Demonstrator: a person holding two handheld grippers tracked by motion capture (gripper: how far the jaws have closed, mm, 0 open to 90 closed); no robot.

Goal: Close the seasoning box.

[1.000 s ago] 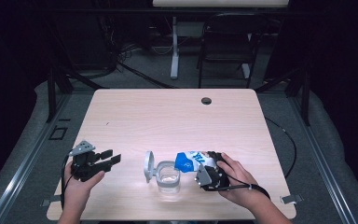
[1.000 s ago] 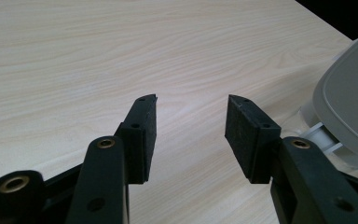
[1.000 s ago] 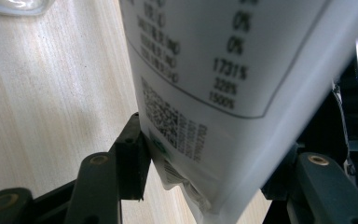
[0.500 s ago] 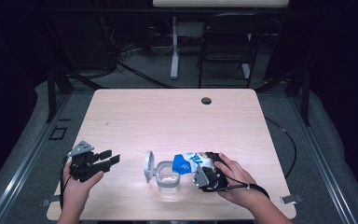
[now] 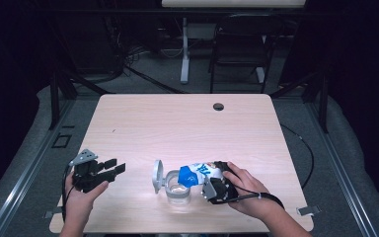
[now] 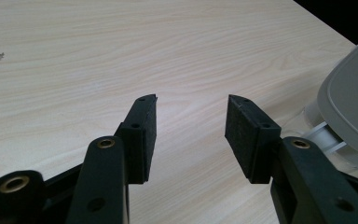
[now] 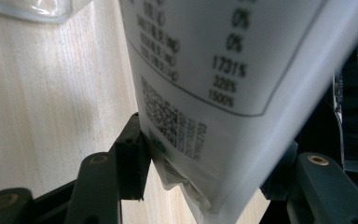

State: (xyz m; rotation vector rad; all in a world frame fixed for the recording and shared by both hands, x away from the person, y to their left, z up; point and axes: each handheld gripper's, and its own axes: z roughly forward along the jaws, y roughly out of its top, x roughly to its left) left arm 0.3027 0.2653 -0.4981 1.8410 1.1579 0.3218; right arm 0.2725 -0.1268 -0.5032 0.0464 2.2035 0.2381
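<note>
While both hands rested at the near edge of the surface [image 5: 187,118], the right hand-held gripper [image 5: 212,180] held a white-and-blue pouch [image 5: 197,173] tilted over a clear container [image 5: 177,190]; pouch's blue end sat at the container's mouth. In the right gripper view the pouch [image 7: 214,93] filled the gap betw. the jaws, printed label & code facing the camera, its lower edge pinched betw. the pads; a corner of the container [image 7: 37,9] showed at upper left. The container's grey lid [image 5: 157,176] stood hinged open on its left side, upright. W. the left hand-held gripper [image 5: 114,167] held just above the surface, well apart from the container to its left, jaws were wide & nothing lay betw. them. In the left gripper view both black pads [image 6: 145,135] pointed along bare wood, w. the grey lid [image 6: 349,102] at the right edge, close by but not touched. Farther off, a small dark round hole [image 5: 218,106] marked the far part of the surface. Beyond the surface, a chair [image 5: 239,49] & a white stand leg [image 5: 184,54] stood on the dark floor.
</note>
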